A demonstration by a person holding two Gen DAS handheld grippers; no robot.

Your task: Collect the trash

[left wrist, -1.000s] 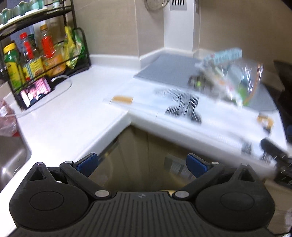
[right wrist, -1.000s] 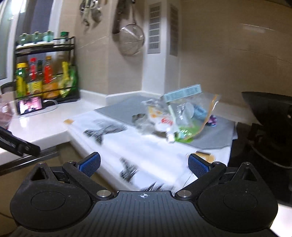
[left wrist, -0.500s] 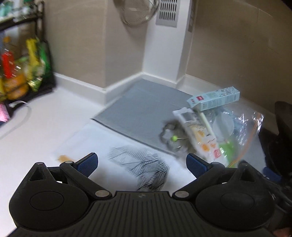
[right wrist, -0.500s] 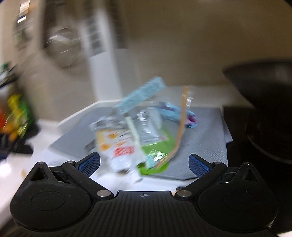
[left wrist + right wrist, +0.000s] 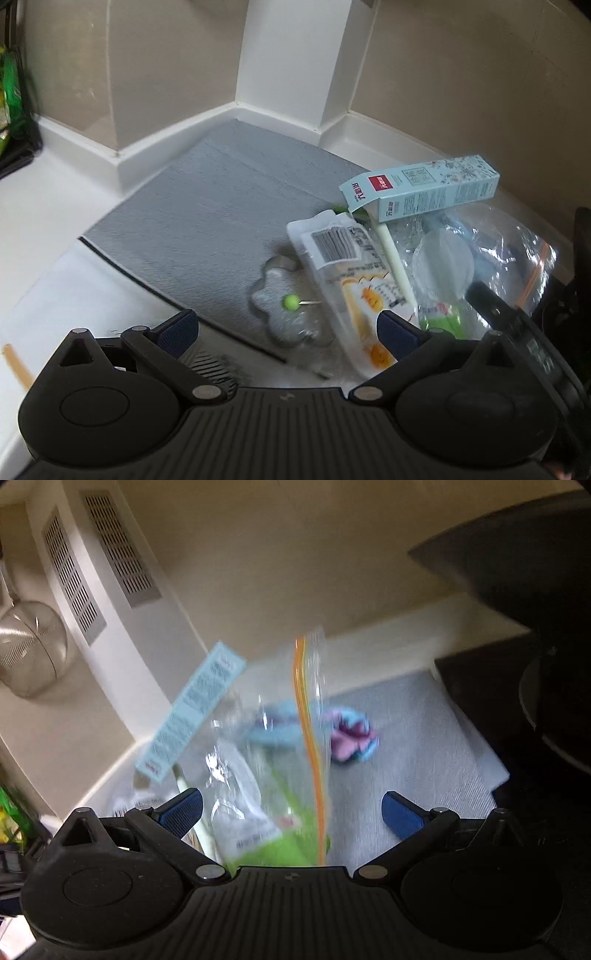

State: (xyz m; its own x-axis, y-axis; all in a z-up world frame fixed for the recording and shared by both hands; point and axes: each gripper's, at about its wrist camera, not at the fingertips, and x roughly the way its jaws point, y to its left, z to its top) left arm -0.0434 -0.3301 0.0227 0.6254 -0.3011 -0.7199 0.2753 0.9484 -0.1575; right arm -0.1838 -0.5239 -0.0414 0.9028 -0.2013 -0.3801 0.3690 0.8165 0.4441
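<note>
The grey mat (image 5: 207, 206) carries the trash heap at 3 o'clock in the left wrist view: clear zip bag (image 5: 491, 251), pale-blue carton (image 5: 436, 188), printed wrapper (image 5: 351, 266) and a green-headed pin (image 5: 290, 302) on a clear tray. All judged light, limp and slippery; the bag's orange seal (image 5: 308, 738) offers the firmest pinch. Left gripper (image 5: 286, 330) and right gripper (image 5: 291, 810) both gape empty; walls crowd 12 o'clock, open mat lies at 9.

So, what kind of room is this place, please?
Most likely a home kitchen: a white counter with a grey mat in a tiled corner, a metal strainer hanging on the wall, and food wrappers lying about.
</note>
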